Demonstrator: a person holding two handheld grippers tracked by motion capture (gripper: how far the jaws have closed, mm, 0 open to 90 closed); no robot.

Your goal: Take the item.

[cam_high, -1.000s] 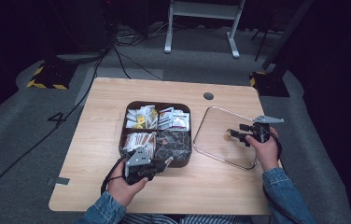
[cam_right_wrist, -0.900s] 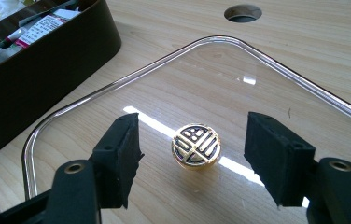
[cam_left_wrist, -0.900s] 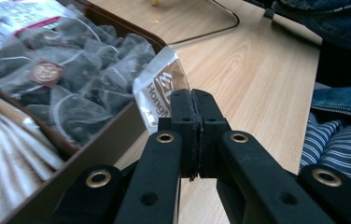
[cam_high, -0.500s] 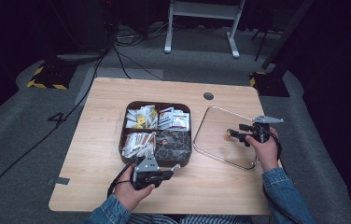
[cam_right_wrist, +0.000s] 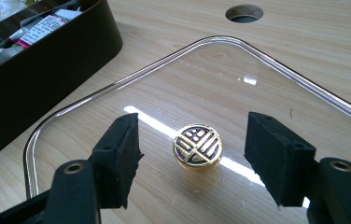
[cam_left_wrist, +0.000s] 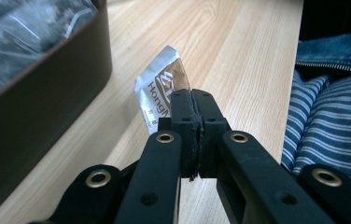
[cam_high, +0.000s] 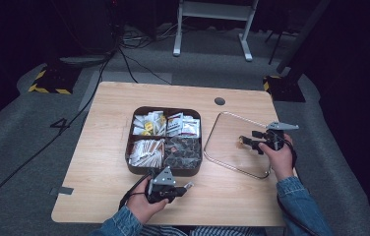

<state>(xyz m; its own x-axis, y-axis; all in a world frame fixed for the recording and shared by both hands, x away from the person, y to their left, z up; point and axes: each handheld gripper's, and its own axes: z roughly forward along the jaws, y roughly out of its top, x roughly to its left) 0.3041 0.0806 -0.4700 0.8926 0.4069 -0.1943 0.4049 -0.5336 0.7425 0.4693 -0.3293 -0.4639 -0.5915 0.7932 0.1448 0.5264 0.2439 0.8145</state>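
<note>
My left gripper (cam_high: 187, 187) hovers low over the table's front part, just in front of the dark brown compartment box (cam_high: 130, 147). It is shut on a small silver and brown sachet (cam_left_wrist: 162, 91), which sticks out past the closed jaws. The box wall (cam_left_wrist: 38, 93) stands close on the left in the left gripper view. My right gripper (cam_high: 244, 142) is open over the clear lid (cam_high: 225, 132) that lies flat on the table at the right. Its pads (cam_right_wrist: 120, 144) stand on either side of the lid's gold knob (cam_right_wrist: 197, 144) without touching it.
The box holds several sachets and tea bags in its compartments (cam_high: 166, 125). A round cable hole (cam_high: 219, 101) sits at the table's back. A striped shirt and denim sleeve (cam_left_wrist: 332, 121) lie just past the front edge. Bare wood lies left of the box.
My left gripper has moved right and down toward the table's front edge, away from the box, with the sachet still in it. The right gripper has stayed over the lid's knob.
</note>
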